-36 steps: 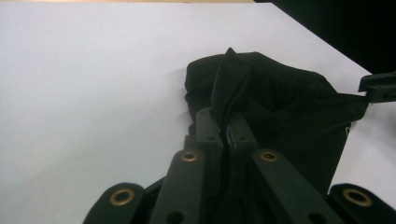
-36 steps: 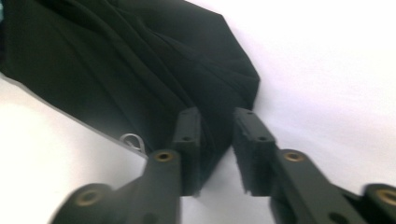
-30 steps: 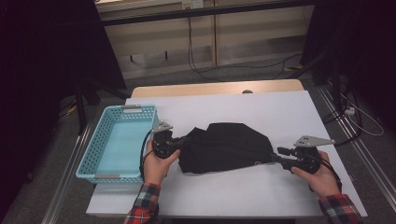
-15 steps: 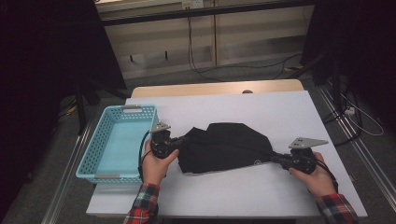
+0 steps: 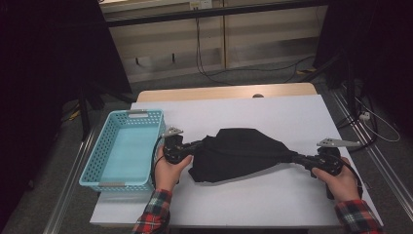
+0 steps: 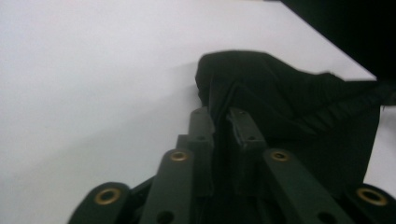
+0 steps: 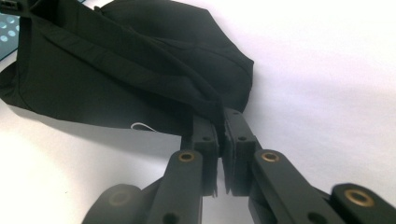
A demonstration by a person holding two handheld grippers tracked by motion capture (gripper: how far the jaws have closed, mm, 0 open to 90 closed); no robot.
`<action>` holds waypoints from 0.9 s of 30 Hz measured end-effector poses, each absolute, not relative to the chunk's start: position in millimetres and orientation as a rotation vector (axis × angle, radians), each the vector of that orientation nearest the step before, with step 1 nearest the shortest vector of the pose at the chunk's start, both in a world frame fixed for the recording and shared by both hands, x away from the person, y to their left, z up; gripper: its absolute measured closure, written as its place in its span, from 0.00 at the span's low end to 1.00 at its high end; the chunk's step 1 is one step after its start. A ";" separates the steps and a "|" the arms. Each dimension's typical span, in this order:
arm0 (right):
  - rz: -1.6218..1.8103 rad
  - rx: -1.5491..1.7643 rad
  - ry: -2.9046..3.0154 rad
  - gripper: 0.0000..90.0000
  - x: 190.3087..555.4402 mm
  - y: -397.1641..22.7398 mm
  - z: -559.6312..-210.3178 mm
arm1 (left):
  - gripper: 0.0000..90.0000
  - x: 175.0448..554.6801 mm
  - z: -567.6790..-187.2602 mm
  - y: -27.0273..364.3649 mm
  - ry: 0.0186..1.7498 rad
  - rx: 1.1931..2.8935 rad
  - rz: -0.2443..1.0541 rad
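Light blue basket (image 5: 103,156) with perforated walls sits at the left edge of the white table (image 5: 272,117), its long side running front to back. A corner of the basket's wall (image 7: 6,28) also shows in the right gripper view. Wooden strip (image 5: 214,92) along the table's far edge. Beyond it, pale cabinet panels (image 5: 165,44) with black cables (image 5: 204,63) trailing to the grey floor (image 5: 73,195).

The left gripper (image 5: 197,145) points rightward, its jaws having just eased slightly apart. The right gripper (image 5: 298,157) points leftward, jaws clamped. Both hands rest low.
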State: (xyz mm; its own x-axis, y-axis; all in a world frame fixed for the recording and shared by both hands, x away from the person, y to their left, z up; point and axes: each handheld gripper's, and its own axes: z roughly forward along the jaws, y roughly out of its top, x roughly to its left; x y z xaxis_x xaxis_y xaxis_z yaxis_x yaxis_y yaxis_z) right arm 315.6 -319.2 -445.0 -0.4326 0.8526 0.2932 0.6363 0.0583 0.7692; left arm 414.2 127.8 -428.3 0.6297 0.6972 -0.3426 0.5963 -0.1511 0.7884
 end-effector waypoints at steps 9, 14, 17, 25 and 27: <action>1.318 1.516 2.087 0.94 318.7 -319.7 -446.4 | 0.67 425.6 -442.0 117.4 1.026 1.901 0.098; 1.322 1.512 2.088 0.94 318.6 -320.7 -446.1 | 0.59 430.4 -453.8 123.1 1.098 1.884 0.093; 1.321 1.515 2.087 0.94 318.8 -321.2 -446.4 | 0.58 429.8 -455.8 121.4 1.094 1.902 0.055; 1.317 1.497 2.089 0.94 318.9 -318.9 -445.0 | 0.98 424.0 -453.3 116.2 1.093 1.998 0.080; 1.324 1.493 2.086 0.94 318.7 -319.1 -444.1 | 0.99 422.5 -447.0 120.6 1.099 1.964 0.095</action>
